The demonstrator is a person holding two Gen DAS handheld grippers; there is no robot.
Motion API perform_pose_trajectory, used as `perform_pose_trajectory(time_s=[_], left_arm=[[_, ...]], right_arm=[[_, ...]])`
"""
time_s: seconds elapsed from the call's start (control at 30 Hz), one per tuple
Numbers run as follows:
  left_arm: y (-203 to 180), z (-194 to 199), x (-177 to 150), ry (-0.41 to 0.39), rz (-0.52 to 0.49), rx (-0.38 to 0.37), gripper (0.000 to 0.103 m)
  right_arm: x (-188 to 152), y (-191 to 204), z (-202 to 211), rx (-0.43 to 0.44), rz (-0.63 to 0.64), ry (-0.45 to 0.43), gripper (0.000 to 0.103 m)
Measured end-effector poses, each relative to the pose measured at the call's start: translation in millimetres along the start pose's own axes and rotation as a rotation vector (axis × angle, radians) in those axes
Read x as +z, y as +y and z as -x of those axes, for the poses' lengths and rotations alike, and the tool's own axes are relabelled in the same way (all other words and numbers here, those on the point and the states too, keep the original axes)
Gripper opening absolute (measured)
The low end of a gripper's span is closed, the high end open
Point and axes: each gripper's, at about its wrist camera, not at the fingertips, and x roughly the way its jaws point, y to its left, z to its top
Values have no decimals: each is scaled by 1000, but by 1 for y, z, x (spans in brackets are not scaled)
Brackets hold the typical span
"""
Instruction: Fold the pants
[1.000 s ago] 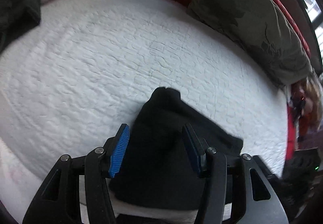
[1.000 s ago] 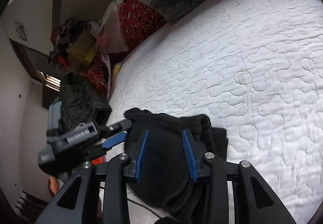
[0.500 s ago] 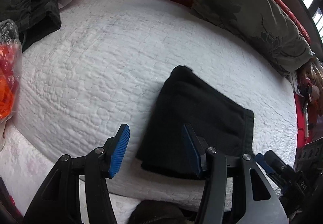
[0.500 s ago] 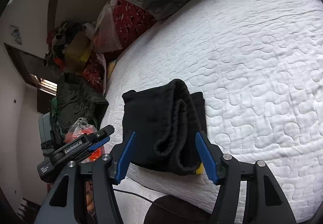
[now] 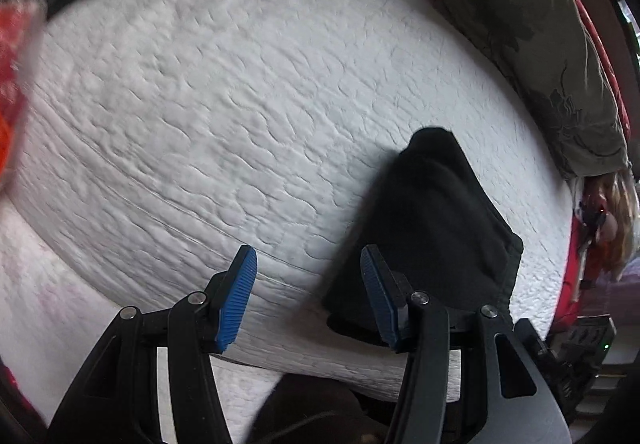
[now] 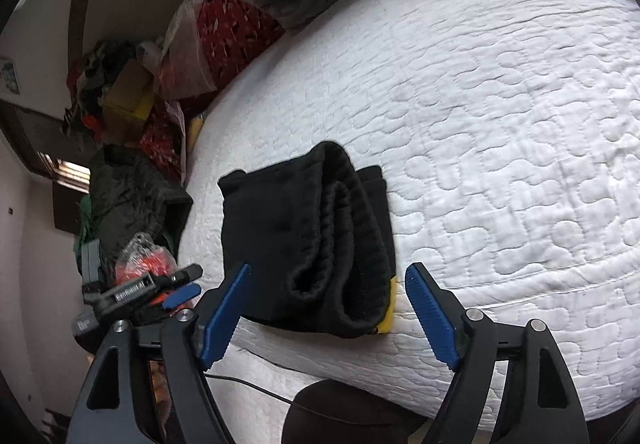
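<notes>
The black pants (image 6: 308,244) are lying as a compact, several-layer bundle on the white quilted bed (image 6: 500,124), close to its near edge, so the folding itself is looking finished and the step in hand is the letting go. The right claw (image 6: 328,308) is widening its jaws as it hovers just short of the bundle; the blue pads are standing clear of the cloth on both sides and gripping nothing. The left claw (image 5: 308,296) is sitting about half open and empty, with only bare quilt between its pads and the pants (image 5: 432,228) off to its right. What is probably needed next is merely backing both claws away without snagging the top layer. Compared with a second ago, the right pads were pressing into the fabric and are now spread wide of it, and the left claw, then directly over the bundle, is now shifted off to the side.
</notes>
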Motion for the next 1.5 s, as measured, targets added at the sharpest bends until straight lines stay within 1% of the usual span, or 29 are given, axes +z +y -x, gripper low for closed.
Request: perform_pose_trajectory(time_s=[0.13,0.2,0.3,0.33,0.4,0.43,0.47,0.53,0.6,0.63,0.67,0.7,0.77,0.8,0.9,1.0,1.03,1.1,1.2,1.23,1.27,1.3,1.33,1.37,1.4,1.43,1.5], left_arm=[[-8,-20,3,29,-4,0,53],[-11,-26,5,35,-3,-12,53],[-14,-32,10,41,2,-17,53],[-13,-33,11,48,9,-22,53],[-9,-35,14,63,33,-51,53],[-6,-34,15,65,47,-69,53],[-4,-33,16,64,58,-85,53],[1,-25,18,39,79,-141,53],[-2,-19,20,18,74,-202,53],[-5,-18,20,15,62,-219,55],[-9,-19,22,18,46,-222,63],[-15,-21,25,23,29,-215,65],[-25,-29,30,26,-4,-180,66],[-28,-33,32,31,-16,-173,66],[-37,-39,33,45,-37,-196,66],[-49,-46,33,73,-57,-219,71],[-51,-52,32,98,-66,-246,71],[-56,-58,28,124,-74,-274,72],[-57,-61,21,117,-94,-287,75],[-58,-61,19,118,-87,-298,75],[-54,-61,19,119,-64,-316,73],[-47,-59,15,121,-44,-333,70],[-47,-59,13,130,-26,-355,60],[-47,-58,11,131,-23,-356,55],[-47,-56,9,132,-22,-360,52],[-48,-54,6,138,-18,-370,45],[-55,-51,0,162,-2,-414,41]], right_arm=[[-2,2,-12,-20,9,16,81],[-2,0,-19,-34,-3,28,81],[-3,-6,-27,-17,-24,41,81],[-4,-8,-28,-7,-23,31,81],[-4,-16,-25,27,-23,4,76],[-5,-22,-26,35,-33,3,70],[-5,-31,-28,38,-51,15,68],[-5,-46,-27,94,-112,23,63],[-2,-44,-22,108,-135,31,67],[-2,-41,-21,108,-128,30,68],[0,-36,-19,116,-111,24,69],[2,-32,-19,126,-97,18,70],[5,-27,-20,119,-77,7,77],[5,-26,-21,113,-73,7,77],[5,-27,-26,100,-78,13,77],[4,-33,-32,118,-105,28,77],[3,-34,-33,129,-109,30,77],[3,-36,-35,148,-101,29,77],[3,-34,-41,155,-83,36,77],[3,-33,-42,140,-71,34,72],[5,-31,-44,121,-60,37,65],[5,-29,-45,103,-49,40,61],[7,-26,-45,88,-38,45,54],[7,-25,-45,85,-31,46,48],[9,-23,-43,87,-24,47,46],[10,-21,-41,84,-20,43,43],[12,-19,-35,87,-11,34,40]])
